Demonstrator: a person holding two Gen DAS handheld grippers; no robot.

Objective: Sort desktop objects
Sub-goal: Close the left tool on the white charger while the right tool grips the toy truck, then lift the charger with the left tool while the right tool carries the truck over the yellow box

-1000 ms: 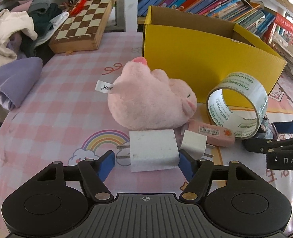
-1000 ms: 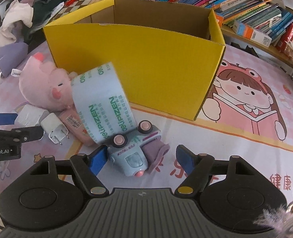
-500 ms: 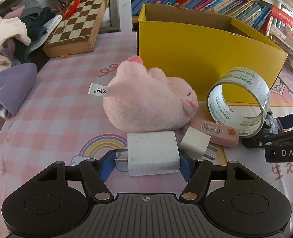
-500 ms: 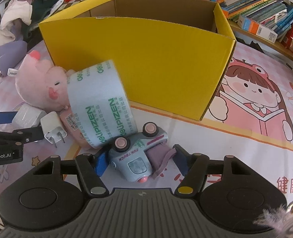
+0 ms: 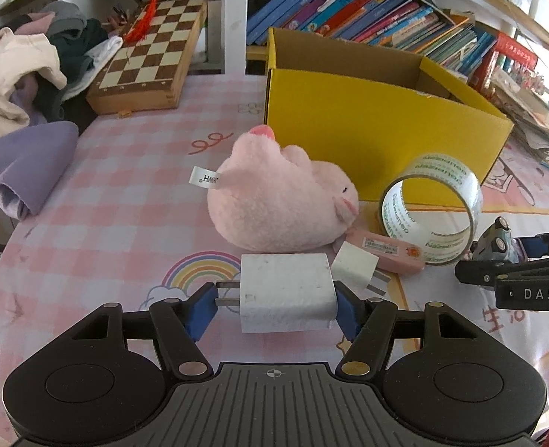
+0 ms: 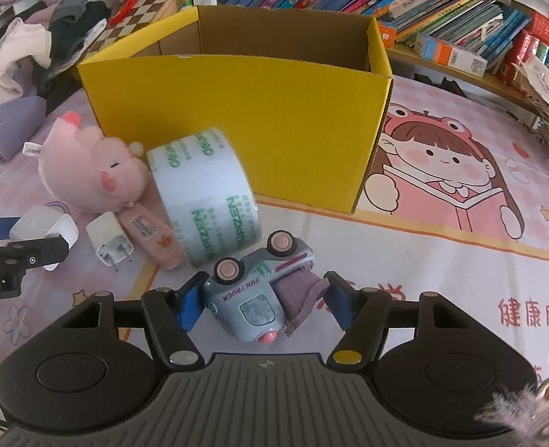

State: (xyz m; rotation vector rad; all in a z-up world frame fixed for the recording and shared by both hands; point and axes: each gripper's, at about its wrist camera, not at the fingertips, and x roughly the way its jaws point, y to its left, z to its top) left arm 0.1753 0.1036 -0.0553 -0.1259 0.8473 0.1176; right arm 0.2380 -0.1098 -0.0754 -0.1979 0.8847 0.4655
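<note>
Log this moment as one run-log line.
left gripper: closed on large white charger | right gripper: straddling toy truck, not clamped | yellow box: nothing visible inside | tape roll: on table

Left tongs (image 5: pixel 272 307) now tight on large charger (image 5: pixel 285 292); right tongs (image 6: pixel 265 300) closer around toy truck (image 6: pixel 255 290).

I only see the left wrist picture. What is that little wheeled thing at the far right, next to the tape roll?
Observer: A grey-blue toy truck, tipped on its side, lettered FUN TRUCK.
Operator: Is anything holding it?
Observer: The right tongs straddle it, pads close at both sides; squeezing or not, I cannot tell.
Operator: And the drawing beyond the yellow box?
Observer: A cartoon girl in a frog hood, reading a book.
</note>
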